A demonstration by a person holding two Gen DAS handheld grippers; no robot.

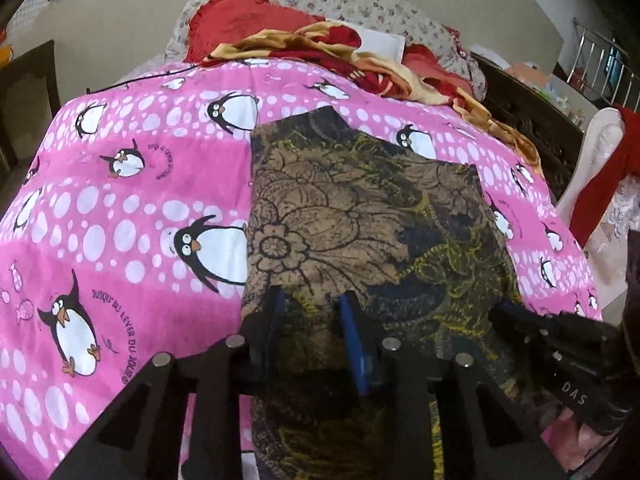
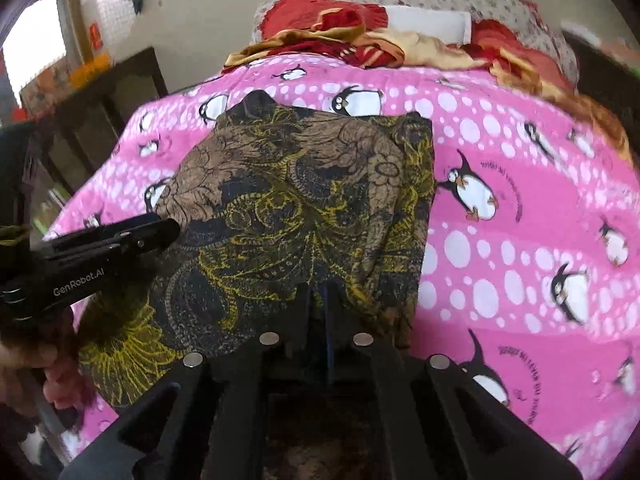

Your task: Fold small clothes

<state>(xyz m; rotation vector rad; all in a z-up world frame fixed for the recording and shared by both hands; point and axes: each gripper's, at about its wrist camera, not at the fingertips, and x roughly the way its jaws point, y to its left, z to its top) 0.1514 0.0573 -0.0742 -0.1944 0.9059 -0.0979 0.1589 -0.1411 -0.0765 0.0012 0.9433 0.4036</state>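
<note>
On pink sheet (image 1: pixel 120 208): right claw (image 2: pixel 318 304) pinching floral garment (image 2: pixel 296 208) (left claw (image 1: pixel 312 320) parted).

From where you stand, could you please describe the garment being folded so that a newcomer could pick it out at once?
Start at the pink penguin bedsheet covering the bed. The garment lies flat on its near middle, with both grippers at its near edge, well short of the red and gold blanket heaped at the far end. It is the only dark piece: brown and black with large outlined flowers and yellow scrollwork.

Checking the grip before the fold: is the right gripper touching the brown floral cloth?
Touching. The right wrist view shows the right gripper closed on the brown floral cloth.
</note>
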